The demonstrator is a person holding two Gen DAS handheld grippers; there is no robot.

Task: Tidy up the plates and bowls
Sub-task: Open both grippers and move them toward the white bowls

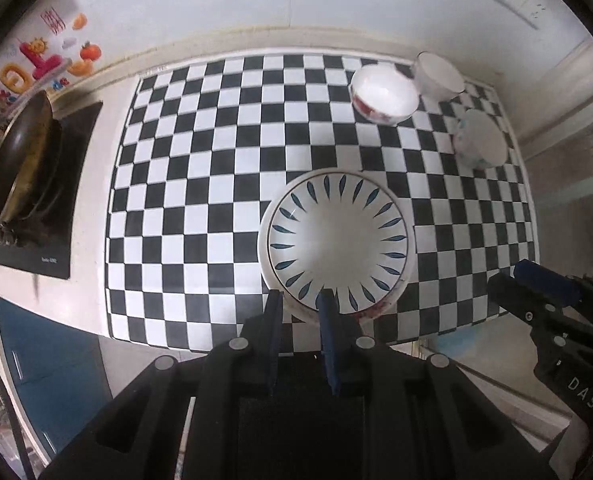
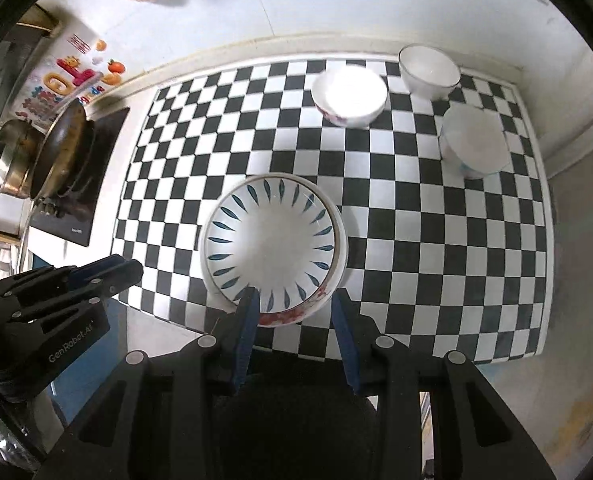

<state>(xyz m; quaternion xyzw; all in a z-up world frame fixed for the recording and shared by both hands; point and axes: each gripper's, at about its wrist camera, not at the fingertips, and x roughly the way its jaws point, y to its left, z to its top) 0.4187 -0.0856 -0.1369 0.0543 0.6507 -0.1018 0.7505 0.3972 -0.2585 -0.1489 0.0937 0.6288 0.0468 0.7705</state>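
A black-and-white checkered mat (image 1: 216, 184) (image 2: 436, 248) covers the counter ahead of both grippers, reaching from just beyond their fingertips to the back wall. To the far left of it sits a dark pan (image 1: 20, 160) (image 2: 62, 148) on a black cooktop (image 1: 52, 216) (image 2: 92, 184), with a steel pot (image 2: 14, 164) beside it in the right wrist view.

Directly in front of both grippers lies the leaf-pattern plate (image 1: 338, 240) (image 2: 272, 244), stacked on a red-flowered plate (image 1: 372, 312) (image 2: 292, 316) whose rim shows along the near edge. Farther ahead and to the right stand three bowls close together: a red-patterned bowl (image 1: 384, 94) (image 2: 350, 96), a plain white bowl (image 1: 440, 74) (image 2: 428, 70) behind it by the wall, and a blue-patterned bowl (image 1: 482, 142) (image 2: 474, 144) nearest of the three.

The left gripper (image 1: 300, 300) (image 2: 108, 272) has its jaws narrowly apart and holds nothing; one blue pad overlaps the plate's near rim in its own view (whether it touches, I cannot tell). The right gripper (image 2: 294, 300) (image 1: 536, 284) stands wider open, empty, its fingers either side of the stack's near edge
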